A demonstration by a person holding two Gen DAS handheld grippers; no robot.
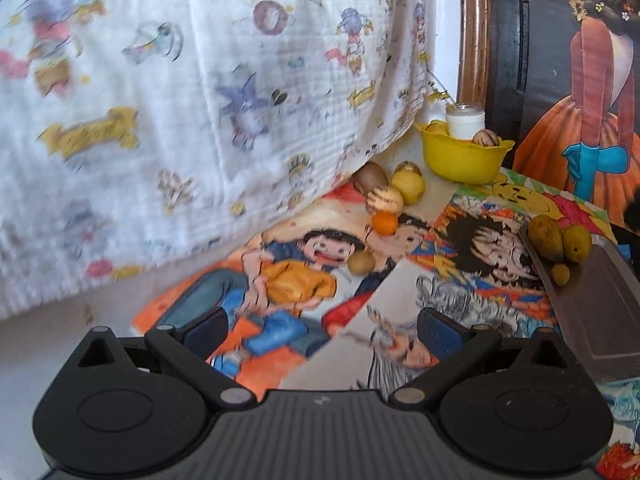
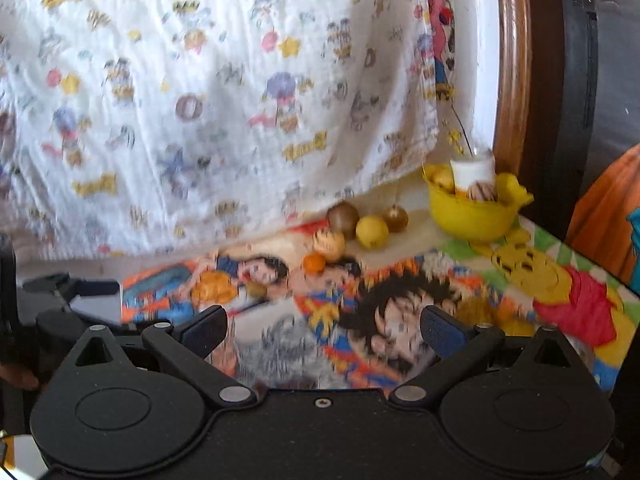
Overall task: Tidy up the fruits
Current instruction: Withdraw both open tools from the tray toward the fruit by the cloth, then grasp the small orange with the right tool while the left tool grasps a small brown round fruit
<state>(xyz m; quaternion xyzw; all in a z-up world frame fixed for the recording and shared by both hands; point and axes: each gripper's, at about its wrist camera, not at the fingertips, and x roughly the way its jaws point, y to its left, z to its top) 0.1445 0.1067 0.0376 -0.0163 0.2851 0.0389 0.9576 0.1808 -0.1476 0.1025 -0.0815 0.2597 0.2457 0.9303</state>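
Both grippers hover low with jaws spread wide and nothing between them: the left gripper [image 1: 322, 330] and the right gripper [image 2: 324, 328] each look out over a counter [image 1: 400, 292] covered in bright cartoon prints. Just ahead of the left gripper lies a small tan round fruit [image 1: 361, 262]; beyond it sit a small orange citrus [image 1: 385, 223], a pale striped round fruit [image 1: 385, 199], a yellow lemon-like fruit [image 1: 409, 186] and a brown oval fruit [image 1: 370, 176] tucked against the hanging white printed cloth [image 1: 200, 100]. Further ahead and right stands a yellow plastic bowl [image 1: 464, 162] already holding fruit, with a white jar [image 1: 465, 120] behind it. To the left gripper's right, a dark grey tray [image 1: 592, 304] carries two yellow-green blotched fruits [image 1: 546, 236] and a small nut-like one [image 1: 560, 274].

Likely hazards: round fruit may roll off when nudged by one finger, the clustered pieces crowd any grasp, and the cloth hem could snag a finger reaching for the brown one.
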